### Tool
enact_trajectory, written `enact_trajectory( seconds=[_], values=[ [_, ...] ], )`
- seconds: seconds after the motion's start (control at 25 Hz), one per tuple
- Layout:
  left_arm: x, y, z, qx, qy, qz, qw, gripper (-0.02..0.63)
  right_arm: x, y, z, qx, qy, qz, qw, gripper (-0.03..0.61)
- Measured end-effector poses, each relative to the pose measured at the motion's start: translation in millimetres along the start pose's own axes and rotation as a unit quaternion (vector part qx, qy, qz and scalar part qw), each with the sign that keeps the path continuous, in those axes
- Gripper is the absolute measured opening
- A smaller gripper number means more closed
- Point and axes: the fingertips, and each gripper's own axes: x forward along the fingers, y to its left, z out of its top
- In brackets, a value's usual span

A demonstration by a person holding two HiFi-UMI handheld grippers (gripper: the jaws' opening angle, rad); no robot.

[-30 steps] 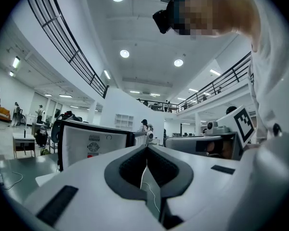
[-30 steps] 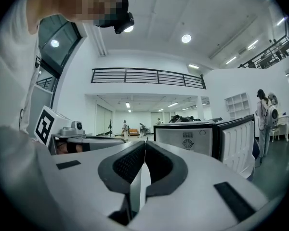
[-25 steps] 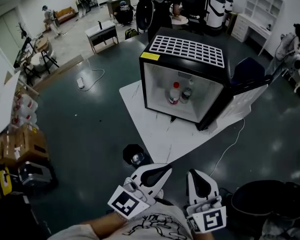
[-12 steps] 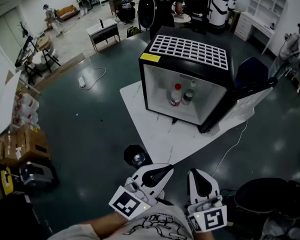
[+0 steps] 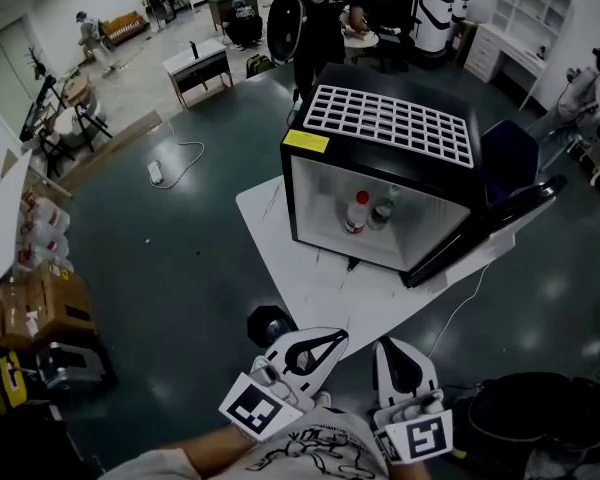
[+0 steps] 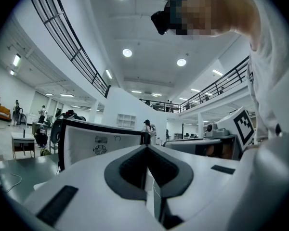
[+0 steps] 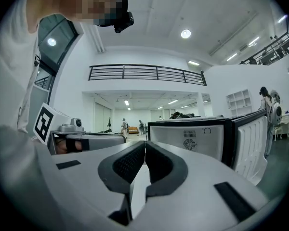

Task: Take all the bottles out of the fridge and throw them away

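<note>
White left gripper [image 5: 338, 336]: it is pointing level toward the fridge, its jaws pressing together with nothing between them; its marker cube is sitting at the bottom of the head view.
Right gripper [image 5: 384, 347]: it is lying just beside the left one, its dark pads meeting tip to tip and pinching nothing.
Shirt [image 5: 305, 453]: a pale printed shirt is showing at the bottom edge, between the two marker cubes.
Round object [image 5: 271, 322]: a small black thing is sitting on the floor just ahead of the left gripper; what it is cannot be told.
Bin [image 5: 540, 413]: a black bin is standing at the lower right, near the right gripper.
Floor [image 5: 180, 258]: dark and glossy, it is reflecting the ceiling lights.
Board [image 5: 310, 278]: a white board is lying flat on the floor, carrying the fridge.
Cable [image 5: 458, 308]: a thin white cable is trailing from the fridge toward the bin.
Fridge [image 5: 315, 183]: small and black, it is standing on the board with a white grille on top and a yellow label at its front corner.
Door [image 5: 495, 226]: it is standing wide open, swung out to the right.
Bottles: two are standing upright on the fridge's white inner floor, just beside each other, the red-capped bottle [image 5: 357, 212] on the left and the darker bottle [image 5: 381, 210] on the right, both well apart from the grippers.
Background: desks, shelves and people are showing beyond the fridge.
</note>
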Motion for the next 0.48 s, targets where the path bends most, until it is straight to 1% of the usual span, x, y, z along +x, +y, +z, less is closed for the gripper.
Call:
enact_trajectory(
  seconds=[0.2, 0.36, 0.48],
  values=[
    [9, 42, 1, -0.003, 0.003, -0.007, 1.0, 0.015, 42, -2, 6, -0.005, 0.003, -0.005, 1.0, 0.028],
    [15, 72, 1, -0.005, 0.003, -0.015, 0.9999, 0.015, 71, -5, 12, -0.008, -0.01, -0.014, 1.0, 0.028],
    [17, 91, 1, -0.007, 0.004, -0.019, 0.9998, 0.015, 90, -4, 11, -0.01, 0.005, -0.018, 1.0, 0.028]
  ],
)
